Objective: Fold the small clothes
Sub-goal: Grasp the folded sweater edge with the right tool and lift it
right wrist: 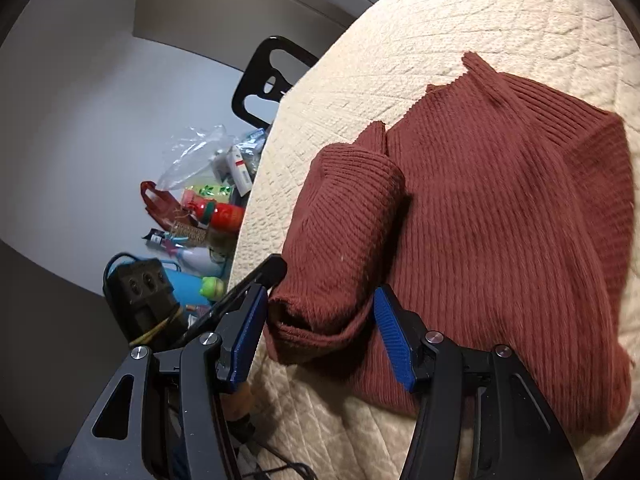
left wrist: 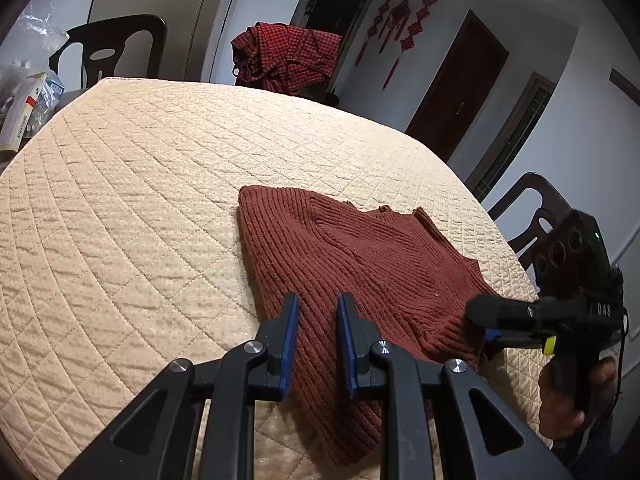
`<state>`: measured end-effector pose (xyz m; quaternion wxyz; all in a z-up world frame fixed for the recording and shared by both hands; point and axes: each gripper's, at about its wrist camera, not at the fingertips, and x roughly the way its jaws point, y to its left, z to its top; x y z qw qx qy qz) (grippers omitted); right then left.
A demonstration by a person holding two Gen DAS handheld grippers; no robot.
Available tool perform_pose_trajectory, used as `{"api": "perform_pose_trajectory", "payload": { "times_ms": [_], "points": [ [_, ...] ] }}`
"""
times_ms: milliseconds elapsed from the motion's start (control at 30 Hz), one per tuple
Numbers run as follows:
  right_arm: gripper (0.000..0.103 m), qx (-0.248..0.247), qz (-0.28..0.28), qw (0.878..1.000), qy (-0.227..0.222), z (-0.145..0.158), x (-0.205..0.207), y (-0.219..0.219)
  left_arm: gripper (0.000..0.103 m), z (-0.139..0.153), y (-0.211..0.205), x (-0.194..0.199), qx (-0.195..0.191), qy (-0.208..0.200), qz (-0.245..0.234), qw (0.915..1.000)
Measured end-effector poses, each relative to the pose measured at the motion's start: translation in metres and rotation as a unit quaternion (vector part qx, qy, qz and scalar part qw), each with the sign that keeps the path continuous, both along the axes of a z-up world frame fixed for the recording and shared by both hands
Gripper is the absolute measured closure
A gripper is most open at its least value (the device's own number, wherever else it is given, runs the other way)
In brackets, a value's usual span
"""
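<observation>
Right gripper [right wrist: 320,332]: fingers spread around sweater [right wrist: 500,216] cuff, not pinching | left gripper [left wrist: 318,340]: fingers narrowly apart, empty | quilted worktop [left wrist: 140,200]

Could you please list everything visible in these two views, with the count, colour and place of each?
knitted sweater: one, rust-brown, lying on the quilted cover, one sleeve folded over its body
quilted cover: one, cream, spread over the table
checked cloth: one, red and black, heaped beyond the far edge of the table
chairs: two, dark, one behind the far left corner, one at the right edge
clutter: several items, mixed colours, including a clear bag and a red bottle, beside the table
knot ornaments: several, red, on the far wall
left hand-held gripper: one, black with blue pads, over the sweater's hem
right hand-held gripper: one, black with blue pads, open around the sleeve cuff
</observation>
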<state>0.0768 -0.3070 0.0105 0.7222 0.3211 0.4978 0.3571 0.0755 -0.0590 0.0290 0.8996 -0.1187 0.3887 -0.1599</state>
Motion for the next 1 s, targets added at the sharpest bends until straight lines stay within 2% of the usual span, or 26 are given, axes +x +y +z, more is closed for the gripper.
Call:
{"api": "perform_pose_trajectory", "payload": {
  "times_ms": [167,267,300,333,367,400,433,567,800,867,1000],
  "points": [
    [0.047,0.007,-0.007,1.0,0.021,-0.004,0.011,0.005,0.078,-0.001,0.002,0.0,-0.001,-0.001,-0.001,1.0],
    [0.047,-0.02,0.005,1.0,0.007,-0.001,0.012,0.015,0.077,-0.003,0.0,-0.001,0.001,-0.002,-0.002,1.0],
    [0.052,-0.036,0.01,0.999,-0.005,0.001,0.01,0.019,0.077,-0.003,-0.002,-0.001,0.003,-0.003,-0.001,1.0],
    [0.065,-0.046,0.01,0.999,-0.013,0.001,0.011,0.023,0.077,-0.003,-0.003,-0.001,0.005,-0.004,-0.001,1.0],
    [0.07,-0.052,0.01,0.998,-0.017,0.001,0.011,0.024,0.077,-0.003,-0.004,-0.001,0.006,-0.005,-0.001,1.0],
    [0.084,-0.057,0.005,0.998,-0.022,0.001,0.011,0.024,0.077,-0.003,-0.004,-0.001,0.008,-0.005,-0.001,1.0],
    [0.087,-0.055,-0.001,0.998,-0.027,0.0,0.012,0.022,0.077,-0.002,-0.005,-0.002,0.009,-0.006,-0.001,0.9999],
    [0.09,-0.031,-0.025,0.998,-0.051,0.007,0.009,0.0,0.077,0.006,-0.012,0.001,0.014,-0.012,-0.009,0.9998],
    [0.09,-0.034,-0.077,0.989,-0.124,0.041,-0.016,-0.061,0.077,0.029,-0.045,0.002,0.02,-0.051,-0.051,0.9972],
    [0.09,-0.046,-0.084,0.988,-0.117,0.032,-0.018,-0.073,0.075,0.022,-0.058,0.004,0.019,-0.043,-0.067,0.9966],
    [0.09,-0.084,-0.093,0.99,-0.057,-0.009,-0.016,-0.083,0.075,0.01,-0.069,0.007,0.026,-0.025,-0.077,0.9964]
  ]
}}
